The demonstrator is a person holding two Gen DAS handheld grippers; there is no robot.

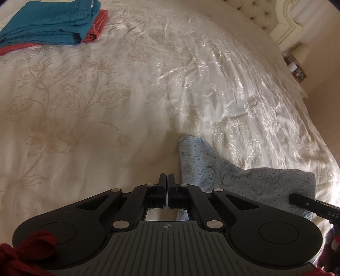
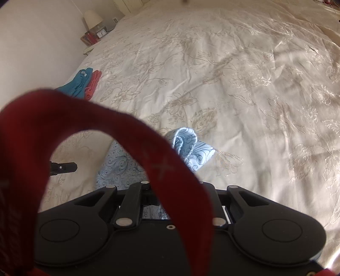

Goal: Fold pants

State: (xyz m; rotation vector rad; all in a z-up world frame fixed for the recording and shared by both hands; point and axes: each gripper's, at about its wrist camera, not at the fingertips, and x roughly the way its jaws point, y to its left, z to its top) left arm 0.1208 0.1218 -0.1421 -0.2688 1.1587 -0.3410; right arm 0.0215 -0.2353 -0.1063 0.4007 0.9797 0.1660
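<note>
Light blue pants (image 1: 238,178) with a dark swirl print lie crumpled on the cream bedspread (image 1: 127,95). My left gripper (image 1: 167,180) is shut with nothing between its fingers, just left of the pants' edge. One finger (image 1: 306,202) of the right gripper rests on the cloth at the right. In the right wrist view, a red strap (image 2: 161,167) hides most of my right gripper (image 2: 173,186). The pants (image 2: 187,146) bunch up in front of it, and cloth shows in its jaws. The left gripper's fingers (image 2: 63,166) hover over bare bedspread, apart from the pants.
A folded teal garment (image 1: 48,21) lies on a coral one (image 1: 97,27) at the far left of the bed. A nightstand with a lamp (image 2: 92,19) and a clock (image 2: 102,33) stands beside the bed. The headboard (image 1: 284,23) is at the far end.
</note>
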